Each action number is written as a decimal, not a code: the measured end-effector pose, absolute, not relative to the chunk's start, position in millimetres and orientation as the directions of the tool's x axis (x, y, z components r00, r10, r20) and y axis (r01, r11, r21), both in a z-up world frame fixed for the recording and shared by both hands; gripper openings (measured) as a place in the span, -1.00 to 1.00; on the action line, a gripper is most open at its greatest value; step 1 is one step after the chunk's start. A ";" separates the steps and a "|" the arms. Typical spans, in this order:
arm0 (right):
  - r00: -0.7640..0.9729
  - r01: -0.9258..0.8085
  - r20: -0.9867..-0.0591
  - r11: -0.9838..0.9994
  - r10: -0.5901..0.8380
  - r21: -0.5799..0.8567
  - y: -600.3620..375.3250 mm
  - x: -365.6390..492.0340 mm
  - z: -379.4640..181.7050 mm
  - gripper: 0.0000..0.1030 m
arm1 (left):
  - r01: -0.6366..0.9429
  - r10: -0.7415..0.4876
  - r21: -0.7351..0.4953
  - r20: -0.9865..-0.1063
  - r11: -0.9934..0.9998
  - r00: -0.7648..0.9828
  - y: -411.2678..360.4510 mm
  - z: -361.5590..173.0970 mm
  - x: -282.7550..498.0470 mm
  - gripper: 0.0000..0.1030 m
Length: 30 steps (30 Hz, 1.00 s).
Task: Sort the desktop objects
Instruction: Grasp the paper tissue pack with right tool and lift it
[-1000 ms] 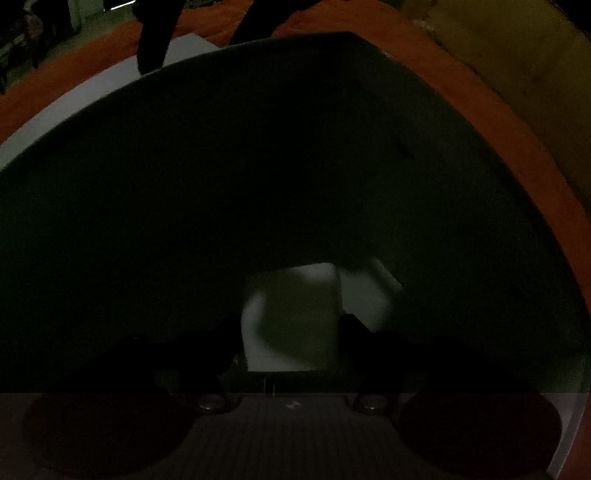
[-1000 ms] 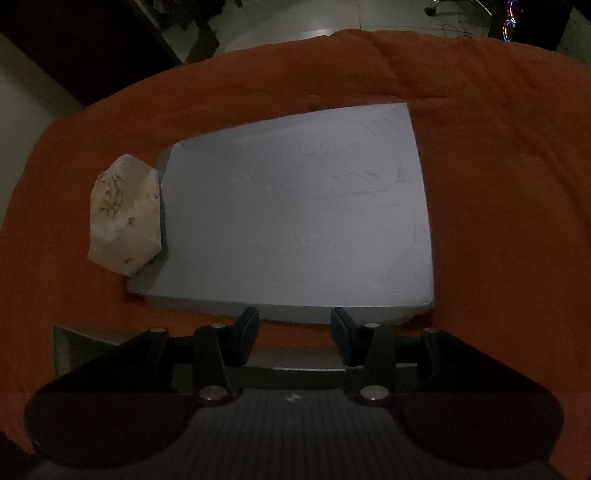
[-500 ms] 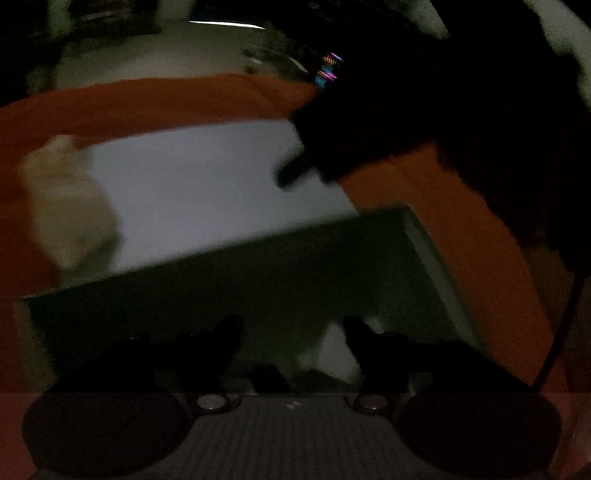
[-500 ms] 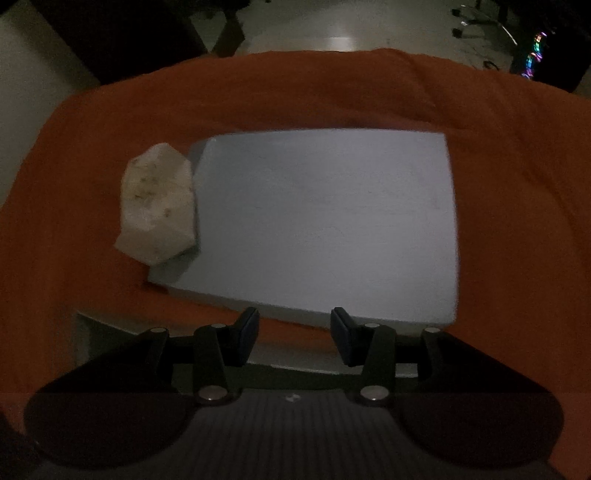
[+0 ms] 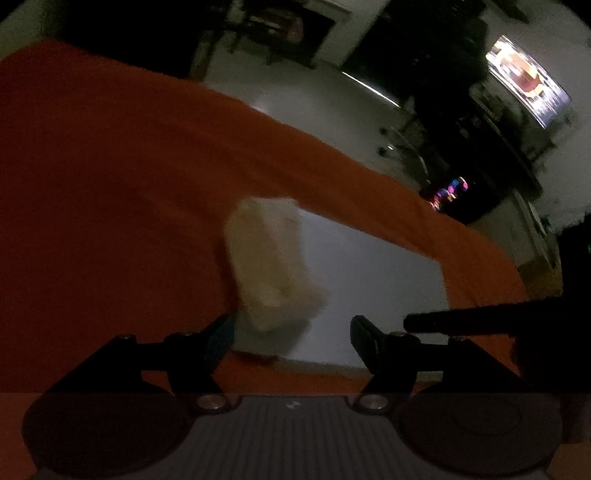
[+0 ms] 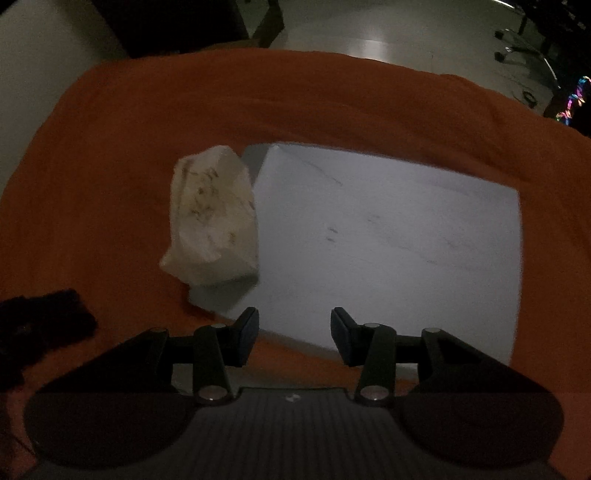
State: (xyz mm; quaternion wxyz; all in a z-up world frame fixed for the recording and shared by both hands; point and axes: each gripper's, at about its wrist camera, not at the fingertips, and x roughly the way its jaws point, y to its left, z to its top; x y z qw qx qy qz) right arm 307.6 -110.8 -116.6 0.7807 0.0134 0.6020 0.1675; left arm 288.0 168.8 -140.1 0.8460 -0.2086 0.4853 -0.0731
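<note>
A crumpled white paper wad with dark marks lies on the orange cloth, against the left edge of a flat pale grey board. My left gripper hovers just short of the wad, open with nothing between its fingers. My right gripper is open and bare too, over the near edge of the board. A dark bar at the right of the left wrist view is part of the right tool. The dark shape at the left of the right wrist view is the left tool.
The orange cloth covers the whole table and drops off at the far edge to a pale floor. A thin pale strip shows close under the fingers. Dark furniture, a lit screen and coloured lights stand beyond.
The left gripper came up out of a dark box, leaving a white item inside, swung over to the paper wad and rolled, its jaws wider. The right gripper shifted; wad and board look closer.
</note>
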 end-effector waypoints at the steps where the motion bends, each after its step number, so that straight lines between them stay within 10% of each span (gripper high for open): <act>1: 0.217 -0.249 -0.935 0.942 0.282 0.226 -104.5 311.1 -119.8 -0.08 | -0.099 -0.320 -0.428 -0.791 0.898 0.522 176.8 -146.8 289.2 0.30; 17: 0.213 0.092 -0.907 0.917 0.362 0.388 -27.3 325.2 -181.9 0.45 | -0.141 -0.315 -0.423 -0.824 0.895 0.471 217.7 -192.2 285.2 0.30; 19: 0.244 0.131 -0.915 0.925 0.320 0.358 -24.3 328.5 -186.8 0.38 | -0.141 -0.320 -0.426 -0.825 0.894 0.465 218.4 -196.8 286.0 0.30; 23: 0.292 0.088 -0.917 0.948 0.270 0.307 -21.6 337.8 -196.6 -0.72 | -0.139 -0.330 -0.434 -0.825 0.890 0.459 220.5 -198.5 283.4 0.30; 30: 0.201 -0.200 -0.919 0.933 0.339 0.300 -28.6 342.6 -183.8 -0.78 | -0.028 -0.371 -0.433 -0.803 0.901 0.467 200.0 -200.8 306.7 0.30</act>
